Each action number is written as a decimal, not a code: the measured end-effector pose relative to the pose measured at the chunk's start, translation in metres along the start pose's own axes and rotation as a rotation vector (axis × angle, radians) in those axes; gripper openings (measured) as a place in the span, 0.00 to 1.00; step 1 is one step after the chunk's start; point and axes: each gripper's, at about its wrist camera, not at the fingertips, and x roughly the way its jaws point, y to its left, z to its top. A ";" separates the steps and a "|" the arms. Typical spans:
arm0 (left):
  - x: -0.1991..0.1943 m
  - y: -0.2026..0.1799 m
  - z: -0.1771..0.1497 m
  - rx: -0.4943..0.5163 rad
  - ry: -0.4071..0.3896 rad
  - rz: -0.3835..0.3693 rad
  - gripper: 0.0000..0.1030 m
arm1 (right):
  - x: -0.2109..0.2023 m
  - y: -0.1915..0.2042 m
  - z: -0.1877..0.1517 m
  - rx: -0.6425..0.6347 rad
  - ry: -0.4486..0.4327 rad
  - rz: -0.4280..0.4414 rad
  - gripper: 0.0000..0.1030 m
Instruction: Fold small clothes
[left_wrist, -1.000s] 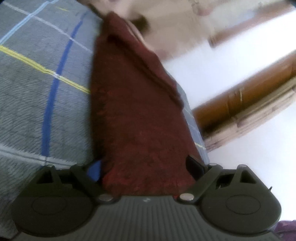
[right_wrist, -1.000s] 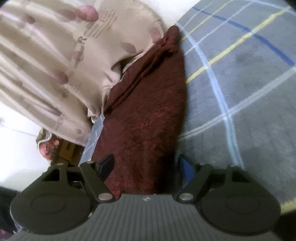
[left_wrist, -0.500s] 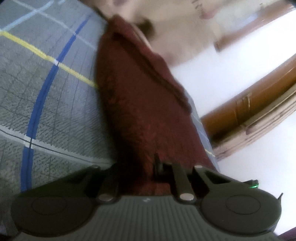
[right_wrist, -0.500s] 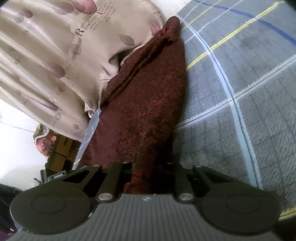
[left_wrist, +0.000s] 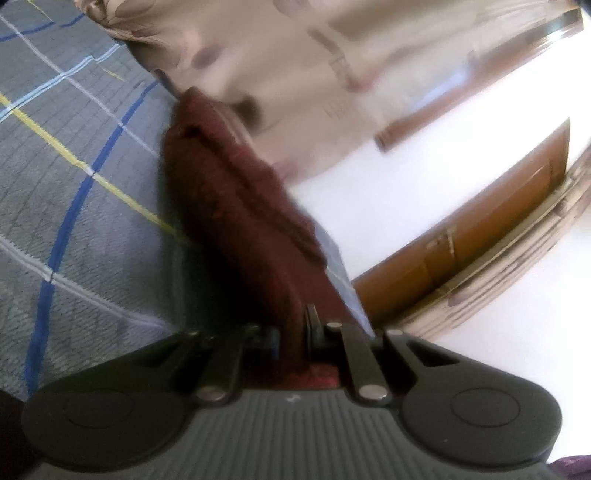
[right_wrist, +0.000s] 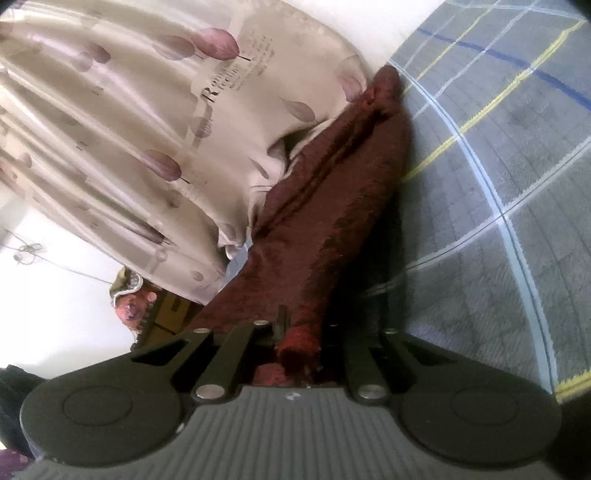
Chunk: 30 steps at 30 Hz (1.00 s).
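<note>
Supporting surface: a bed covered by a grey checked bedspread (left_wrist: 85, 229) (right_wrist: 491, 206) with blue, yellow and pale stripes. Directly on it lie a dark red cloth (left_wrist: 236, 221) (right_wrist: 332, 206), elongated along the edge, and a beige leaf-print pillow (right_wrist: 155, 122) (left_wrist: 280, 74) touching the cloth's far end.

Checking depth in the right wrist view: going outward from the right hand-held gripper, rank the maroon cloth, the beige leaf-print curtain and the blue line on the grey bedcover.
1. Maroon cloth, pinched in the right hand-held gripper.
2. Beige leaf-print curtain, left, behind the cloth.
3. Blue line, top right, farthest.
</note>
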 end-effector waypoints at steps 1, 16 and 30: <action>0.003 0.005 0.000 -0.015 0.011 -0.001 0.11 | -0.001 0.000 0.000 -0.005 -0.002 -0.003 0.12; 0.027 0.024 0.012 0.011 0.106 0.144 0.80 | 0.014 -0.015 0.015 0.003 0.072 -0.082 0.73; 0.007 0.000 0.000 0.024 0.019 0.078 0.09 | 0.007 -0.002 -0.003 -0.028 0.026 -0.057 0.12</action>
